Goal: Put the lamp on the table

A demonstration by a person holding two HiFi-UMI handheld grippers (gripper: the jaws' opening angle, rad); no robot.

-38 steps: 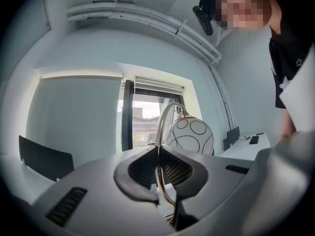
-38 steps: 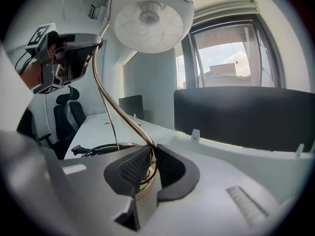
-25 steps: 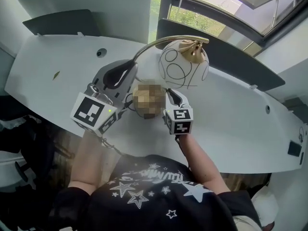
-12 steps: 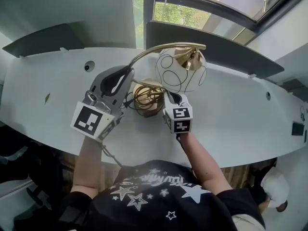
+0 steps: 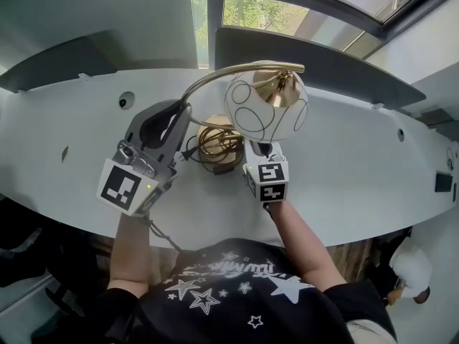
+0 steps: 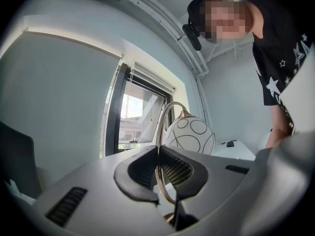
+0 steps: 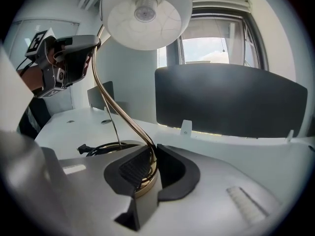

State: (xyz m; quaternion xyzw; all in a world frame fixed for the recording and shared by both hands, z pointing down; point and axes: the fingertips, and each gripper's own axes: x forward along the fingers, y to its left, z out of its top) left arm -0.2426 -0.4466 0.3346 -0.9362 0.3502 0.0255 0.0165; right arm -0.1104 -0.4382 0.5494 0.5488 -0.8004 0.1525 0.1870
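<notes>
Wide white table (image 5: pixel 358 185) here, near edge curving round in front of the person, far edge backed by a dark panel (image 5: pixel 315 63) under the window (image 5: pixel 258 9). Out left there's a long bare stretch of top, with only a round cable hole (image 5: pixel 127 99) near the back. Then the left gripper (image 5: pixel 178 117), held level, jaws pinched on the lamp's (image 5: pixel 267 106) stem (image 5: pixel 208 81) partway up its curve. The lamp stands mid-table, well in from the near edge and short of the panel. It's brass: a thin stem arches up from a round base (image 5: pixel 222 149) to a brass cap, and a white globe shade (image 7: pixel 145 14) hangs mouth down, drawn over with thin black loops. A black cord (image 5: pixel 204 138) lies coiled on the base, plug (image 5: pixel 188 153) poking out left. The base looks down on the top, though the shade hides part of it, so I can't swear it sits flat. The right gripper (image 7: pixel 150 168) comes in tilted down under the shade, jaws clamped on the foot of the stem just above the base. Beyond it, plenty of bare table runs right.
</notes>
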